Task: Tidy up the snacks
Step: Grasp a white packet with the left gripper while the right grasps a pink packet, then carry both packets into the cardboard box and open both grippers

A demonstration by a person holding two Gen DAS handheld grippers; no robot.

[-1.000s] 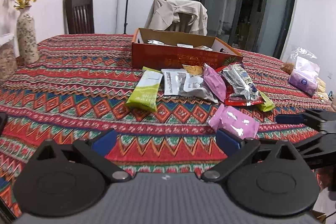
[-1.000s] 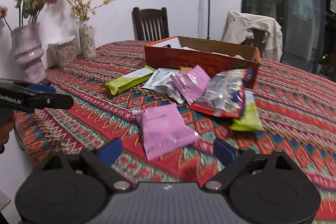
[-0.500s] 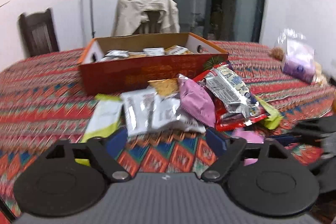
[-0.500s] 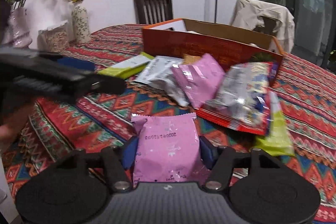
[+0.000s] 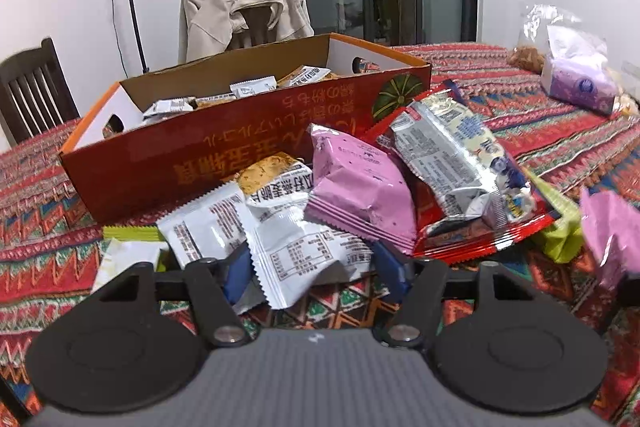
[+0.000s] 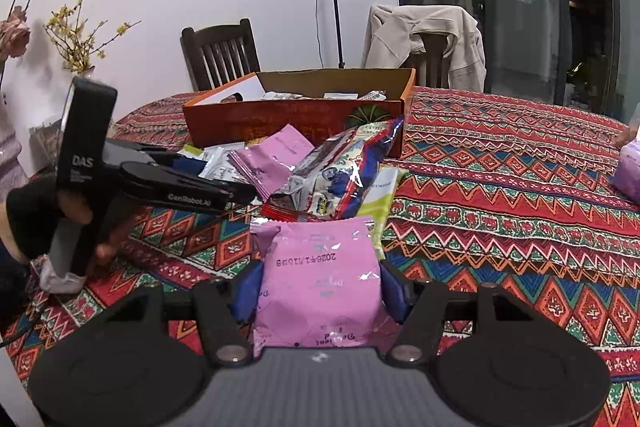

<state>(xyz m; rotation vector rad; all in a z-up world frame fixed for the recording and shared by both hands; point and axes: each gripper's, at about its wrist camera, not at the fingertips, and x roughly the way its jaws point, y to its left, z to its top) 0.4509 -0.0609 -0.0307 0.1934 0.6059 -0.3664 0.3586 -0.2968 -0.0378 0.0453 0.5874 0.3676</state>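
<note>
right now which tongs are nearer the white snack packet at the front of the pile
Left. The left tongs are closing with the white snack packet between their pads. The right tongs sit off beside the pile, shut on a pink snack packet.

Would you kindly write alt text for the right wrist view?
The right gripper grips a pink snack packet above a patterned tablecloth. Beyond lie a pile of snack packets and an open orange cardboard box; the left gripper reaches in from the left.
</note>
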